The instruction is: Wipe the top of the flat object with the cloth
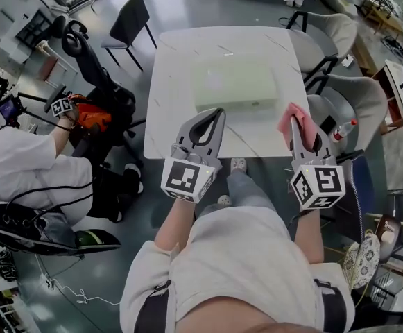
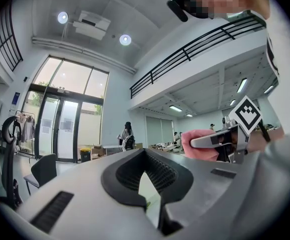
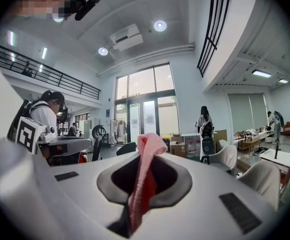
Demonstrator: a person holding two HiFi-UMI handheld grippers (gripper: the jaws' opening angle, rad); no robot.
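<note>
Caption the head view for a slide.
Right claw holds pink cloth near the flat green object; left claw empty.

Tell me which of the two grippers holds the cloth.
The right gripper: the pink cloth is pinched between its jaws and sticks out past them. The left gripper has nothing between its jaws.

We see only the upper fold of the pink cloth [image 3: 149,144]; the rest is buried between the right gripper's [image 3: 145,159] closed jaws. The slit between the left gripper's [image 2: 145,155] jaws shows a pale sliver [image 2: 147,196] too narrow to identify. The head view's left edge crops the seated person [image 1: 28,165].
</note>
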